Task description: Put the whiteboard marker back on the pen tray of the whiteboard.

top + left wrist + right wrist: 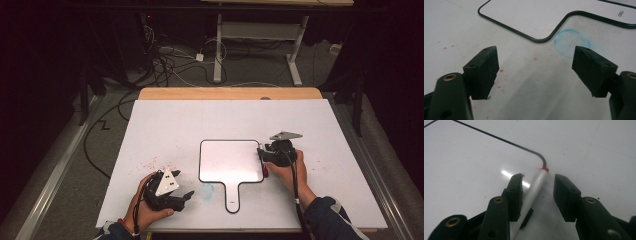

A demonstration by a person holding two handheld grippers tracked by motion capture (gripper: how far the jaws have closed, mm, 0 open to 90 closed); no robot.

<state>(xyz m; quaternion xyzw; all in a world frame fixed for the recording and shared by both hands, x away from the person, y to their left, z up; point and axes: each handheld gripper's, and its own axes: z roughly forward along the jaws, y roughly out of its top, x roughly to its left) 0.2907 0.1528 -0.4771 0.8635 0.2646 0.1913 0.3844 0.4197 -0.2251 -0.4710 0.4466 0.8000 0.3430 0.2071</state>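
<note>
Landmark: the white paddle-shaped whiteboard with a thin black rim and short handle [231,161], lying flat on the white table sheet [165,125].

Right gripper [263,156] sits at the board's right edge, near its lower right corner. In the right gripper view its jaws stand apart, straddling a slim silver-barrelled marker with a red tip [537,185]. The marker lies on the board's surface, tip toward the rounded corner of the black rim; the barrel touches or nearly touches the inner face of one jaw, with a clear gap to the other. Not yet gripped, by my reading.

Left gripper [187,195] rests off the board's lower left corner, beside the handle, jaws wide apart and empty. A faint blue circular smudge [571,43] marks the sheet just beside the handle's root; red specks [157,163] lie scattered left of the board.

Judgement: step in hand is closing on the marker.
- Centre the barrel between the jaws first; closing off-centre will likely roll or skid it across the slick board.
- Grip mid-barrel, clear of the red tip.
- Close slowly and keep the jaws low.
- The board may slide; the left gripper could steady its handle.
</note>
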